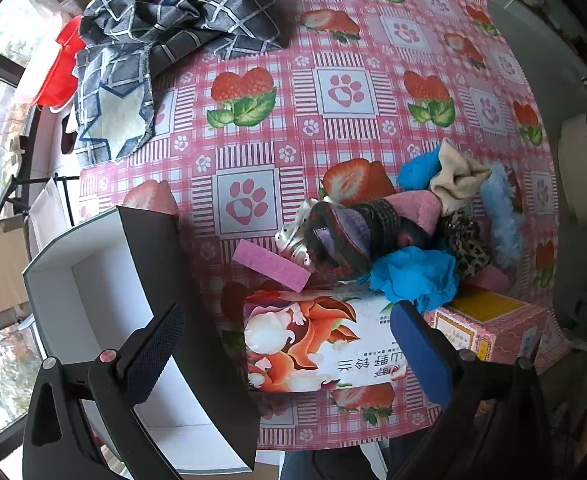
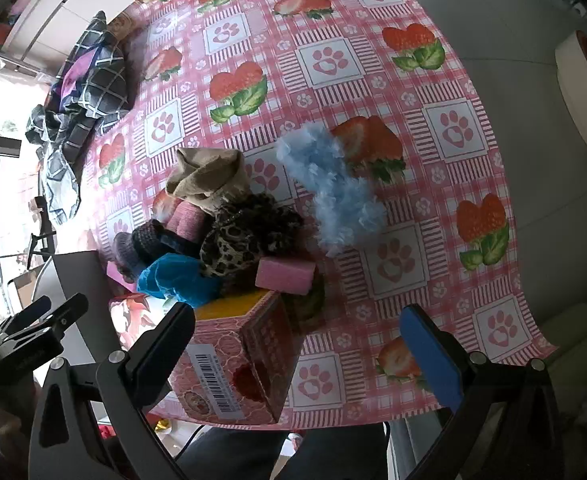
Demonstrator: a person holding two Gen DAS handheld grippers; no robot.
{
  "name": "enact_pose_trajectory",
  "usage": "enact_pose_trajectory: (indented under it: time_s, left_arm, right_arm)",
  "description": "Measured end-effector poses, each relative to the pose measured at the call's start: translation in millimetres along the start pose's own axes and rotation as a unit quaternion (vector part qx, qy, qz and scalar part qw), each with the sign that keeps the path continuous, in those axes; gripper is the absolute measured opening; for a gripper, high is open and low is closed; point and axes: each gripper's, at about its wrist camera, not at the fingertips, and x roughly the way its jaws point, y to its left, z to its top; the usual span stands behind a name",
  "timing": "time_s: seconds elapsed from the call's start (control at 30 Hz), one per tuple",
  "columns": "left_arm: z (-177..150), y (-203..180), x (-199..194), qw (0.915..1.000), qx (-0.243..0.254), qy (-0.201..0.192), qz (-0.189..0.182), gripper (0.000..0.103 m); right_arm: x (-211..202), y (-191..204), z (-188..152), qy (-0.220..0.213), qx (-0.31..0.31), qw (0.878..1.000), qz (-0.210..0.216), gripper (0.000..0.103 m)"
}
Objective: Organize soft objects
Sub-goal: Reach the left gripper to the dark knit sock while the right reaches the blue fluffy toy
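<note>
Both tongs, left (image 1: 289, 356) and right (image 2: 305, 344), hang spread wide and empty above a strawberry-print surface (image 1: 333, 40). A pile of soft items (image 1: 425, 224) lies beside an open box (image 1: 93, 280).

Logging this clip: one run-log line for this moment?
left gripper: open, empty | right gripper: open, empty | soft pile: untouched on tablecloth | black box: empty

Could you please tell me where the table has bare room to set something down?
The widest free stretch of tablecloth lies between the checked blanket and the soft pile. Another lies right of the light blue feather boa. Crowded: around the leopard scarf, pink sponge and boxes.
</note>
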Motion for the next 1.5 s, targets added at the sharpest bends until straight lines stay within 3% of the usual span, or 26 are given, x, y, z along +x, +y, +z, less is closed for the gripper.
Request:
enact_pose_trajectory:
  time_s: [0.07, 0.2, 0.6, 0.97, 1.13, 1.5]
  left_arm:
    - [1, -2, 2, 0.9998, 0.001, 0.013, -0.017, 0.102]
    - [3, -1, 5, 0.9999, 0.002, 0.011, -0.004, 0.102]
    - [15, 0, 23, 0.9997, 0.002, 0.022, 0.011, 0.102]
    - [24, -15, 48, 0.9993, 0.022, 0.020, 0.021, 0.102]
    - [31, -19, 57, 0.9995, 0.020, 0.017, 0.018, 0.102]
    - [49, -23, 75, 0.9997, 0.015, 0.011, 0.015, 0.102]
  right_arm:
    - [1, 0, 1, -0.011, -0.003, 1.000, -0.010, 0.103]
    - [3, 0, 3, -0.040, -0.012, 0.998, -0.036, 0.103]
    - [10, 8, 17, -0.027, -0.057, 0.996, -0.070, 0.103]
    - [20, -3, 32, -0.023, -0.072, 0.996, -0.054, 0.103]
    - [33, -12, 42, -0.020, -0.080, 0.996, -0.042, 0.103]
    - [85, -24, 79, 0.005, -0.083, 0.994, -0.075, 0.103]
